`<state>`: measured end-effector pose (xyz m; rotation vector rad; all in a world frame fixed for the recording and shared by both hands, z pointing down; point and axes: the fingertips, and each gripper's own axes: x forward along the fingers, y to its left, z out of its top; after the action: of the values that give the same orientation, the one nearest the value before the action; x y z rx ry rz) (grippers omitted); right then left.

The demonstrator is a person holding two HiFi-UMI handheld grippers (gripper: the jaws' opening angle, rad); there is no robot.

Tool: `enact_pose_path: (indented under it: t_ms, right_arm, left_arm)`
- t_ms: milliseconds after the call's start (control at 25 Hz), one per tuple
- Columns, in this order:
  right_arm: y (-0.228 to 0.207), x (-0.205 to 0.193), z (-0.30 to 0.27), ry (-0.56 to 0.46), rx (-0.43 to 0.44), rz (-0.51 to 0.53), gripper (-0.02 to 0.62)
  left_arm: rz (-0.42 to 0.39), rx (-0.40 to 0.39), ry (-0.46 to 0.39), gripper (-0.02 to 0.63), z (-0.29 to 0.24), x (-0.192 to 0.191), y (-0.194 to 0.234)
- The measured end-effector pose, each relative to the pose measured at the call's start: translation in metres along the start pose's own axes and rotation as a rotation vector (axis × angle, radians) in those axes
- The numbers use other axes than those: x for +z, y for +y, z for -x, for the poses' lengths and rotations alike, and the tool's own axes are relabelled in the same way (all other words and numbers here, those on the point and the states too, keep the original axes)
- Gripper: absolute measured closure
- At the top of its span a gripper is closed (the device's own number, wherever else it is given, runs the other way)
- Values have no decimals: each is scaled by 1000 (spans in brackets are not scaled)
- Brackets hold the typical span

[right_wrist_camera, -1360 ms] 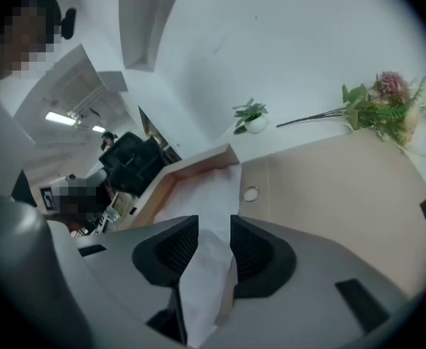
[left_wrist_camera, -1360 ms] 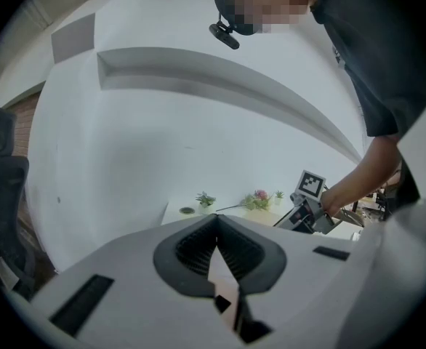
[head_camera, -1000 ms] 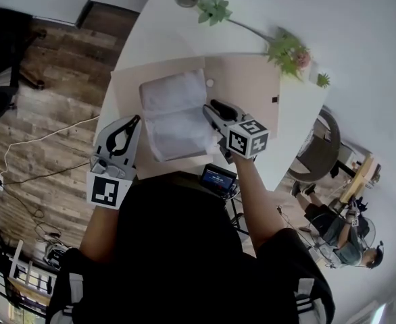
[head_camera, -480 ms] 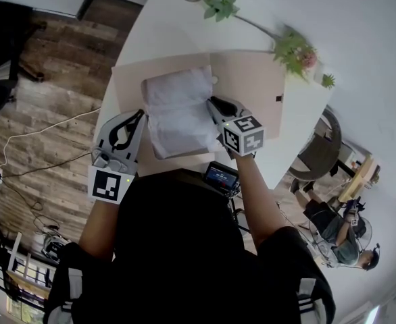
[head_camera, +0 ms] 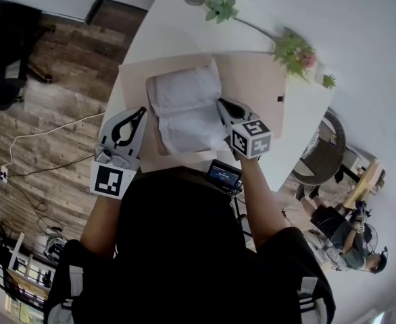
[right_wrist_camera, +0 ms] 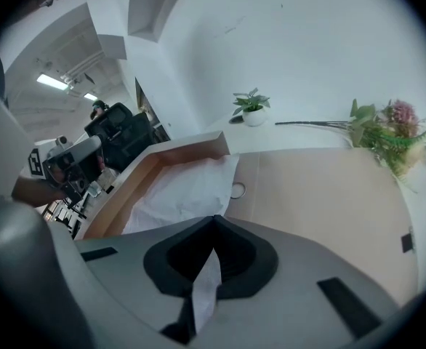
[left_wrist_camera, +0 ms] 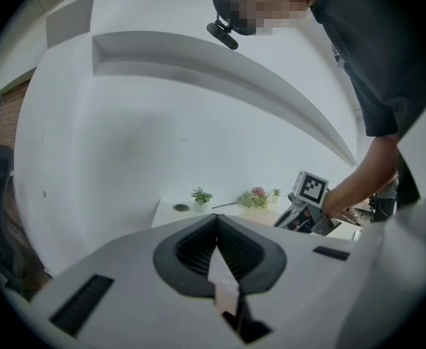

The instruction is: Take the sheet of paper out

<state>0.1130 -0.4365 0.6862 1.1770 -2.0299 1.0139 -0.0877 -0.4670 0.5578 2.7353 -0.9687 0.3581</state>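
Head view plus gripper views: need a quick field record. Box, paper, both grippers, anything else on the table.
box: cardboard box, open, lid laid flat, on white table
paper: white paper, crumpled, lying in the box
right gripper: right gripper shut on the paper's near edge
left gripper: left gripper jaws together, by the box's left side
other: plant and flower sprig at the table's far side
task state: paper not yet out

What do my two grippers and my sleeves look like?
The left hand-held gripper and right hand-held gripper are light grey, with black-lined jaws tapering to a point; each carries a cube with black-and-white square markers. The sleeves are black and short.
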Motion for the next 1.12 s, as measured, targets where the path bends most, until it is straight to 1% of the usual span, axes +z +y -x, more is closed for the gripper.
enact_pose_path:
  t_ms: [120, 200, 280, 520, 760, 920, 1120]
  right_arm:
    - [-7, 5, 22, -51, -22, -1, 583]
    - [-12, 11, 40, -101, -45, 16, 584]
    - [-16, 19, 61, -158, -74, 38, 584]
    - [-27, 46, 129, -343, -164, 76, 584]
    - [-21, 75, 202, -543, -228, 106, 584]
    - [-12, 90, 247, -672, -244, 135, 584]
    - [9, 101, 299, -835, -245, 172, 584]
  left_arm:
    - [-5, 1, -7, 603, 2, 5, -5]
    - [-3, 6, -13, 603, 2, 9, -6]
    - [-4, 17, -38, 603, 2, 19, -5]
    - [-59, 12, -115, 603, 7, 58, -17]
    - [-116, -4, -168, 603, 20, 93, -42]
    - [-162, 49, -237, 603, 37, 123, -42]
    - [-203, 111, -293, 603, 63, 149, -55]
